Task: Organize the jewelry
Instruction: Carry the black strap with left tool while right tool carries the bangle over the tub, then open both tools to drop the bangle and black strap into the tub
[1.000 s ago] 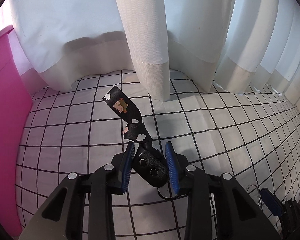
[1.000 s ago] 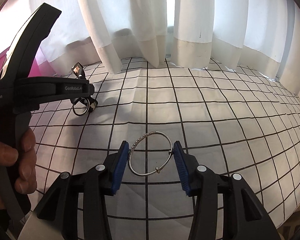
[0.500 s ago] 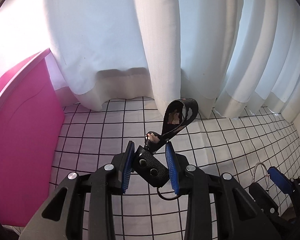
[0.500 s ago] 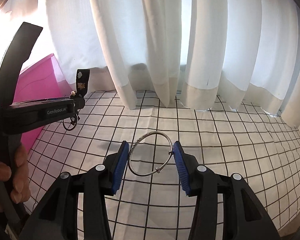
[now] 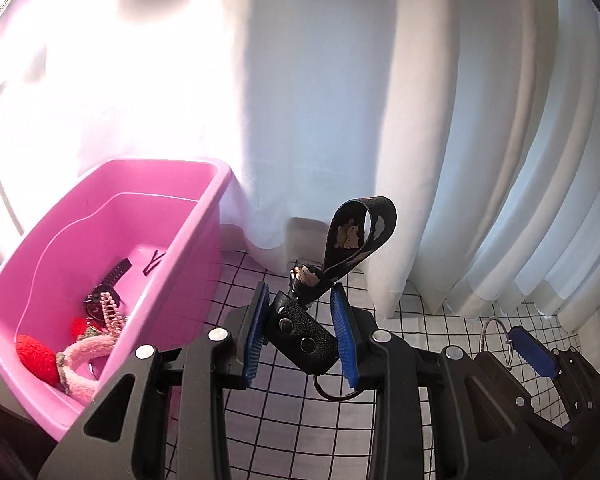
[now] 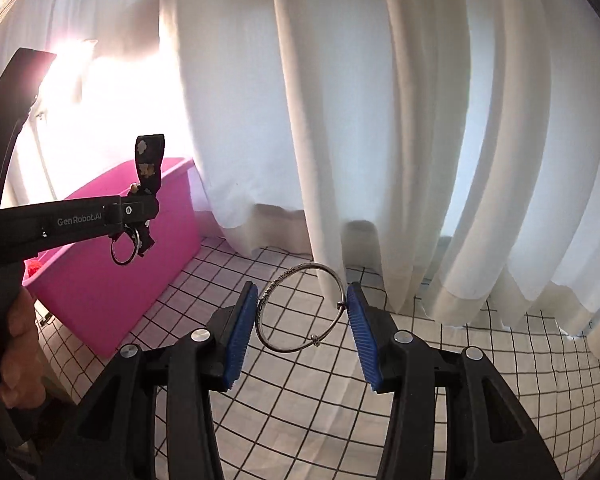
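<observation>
Gripping pebbled leather keychain (image 5: 305, 334) and thin metal bangle (image 6: 300, 307), both claws.

home, white curtains (image 6: 340, 120), checked tablecloth (image 6: 300, 400)

White curtains (image 6: 380, 120) hang in folds down to a white cloth with a black grid (image 6: 300, 400). Strong daylight glows through at the left.
</observation>
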Action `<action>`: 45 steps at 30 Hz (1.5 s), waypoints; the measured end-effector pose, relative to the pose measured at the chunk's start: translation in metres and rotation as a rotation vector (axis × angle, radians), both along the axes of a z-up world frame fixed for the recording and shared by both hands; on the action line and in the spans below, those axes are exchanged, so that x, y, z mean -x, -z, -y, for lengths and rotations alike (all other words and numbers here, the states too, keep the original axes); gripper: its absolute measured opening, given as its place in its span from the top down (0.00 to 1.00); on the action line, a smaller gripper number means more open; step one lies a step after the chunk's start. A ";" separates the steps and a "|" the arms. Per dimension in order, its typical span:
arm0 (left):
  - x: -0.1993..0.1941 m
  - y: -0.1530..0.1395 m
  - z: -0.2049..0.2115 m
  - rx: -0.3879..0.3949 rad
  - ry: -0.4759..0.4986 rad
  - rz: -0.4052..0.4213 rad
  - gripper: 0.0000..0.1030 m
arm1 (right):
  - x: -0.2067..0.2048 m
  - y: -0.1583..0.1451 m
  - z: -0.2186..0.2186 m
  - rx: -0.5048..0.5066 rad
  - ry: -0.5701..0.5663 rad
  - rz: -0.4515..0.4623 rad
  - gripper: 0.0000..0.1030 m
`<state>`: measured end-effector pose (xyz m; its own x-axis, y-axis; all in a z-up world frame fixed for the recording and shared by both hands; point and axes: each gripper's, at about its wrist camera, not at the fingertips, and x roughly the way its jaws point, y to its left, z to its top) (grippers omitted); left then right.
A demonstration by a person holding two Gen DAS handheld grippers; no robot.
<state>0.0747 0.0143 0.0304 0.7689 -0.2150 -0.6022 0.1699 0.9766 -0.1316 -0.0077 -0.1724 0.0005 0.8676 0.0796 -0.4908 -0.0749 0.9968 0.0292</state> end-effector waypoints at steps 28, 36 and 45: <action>-0.047 0.018 -0.225 0.017 -0.461 -0.133 0.70 | -0.187 -0.057 -0.240 0.024 -0.531 -0.084 0.57; -0.073 0.040 -0.229 0.030 -0.503 -0.274 0.70 | -0.240 -0.029 -0.256 0.038 -0.569 -0.290 0.57; -0.092 0.063 -0.237 0.052 -0.527 -0.451 0.69 | -0.272 -0.009 -0.273 0.072 -0.581 -0.446 0.57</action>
<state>0.1664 0.2517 -0.0329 0.4556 0.0814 -0.8865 -0.4074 0.9045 -0.1264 0.2641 0.1005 0.0091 0.4118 0.4198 -0.8088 -0.5878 0.8006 0.1162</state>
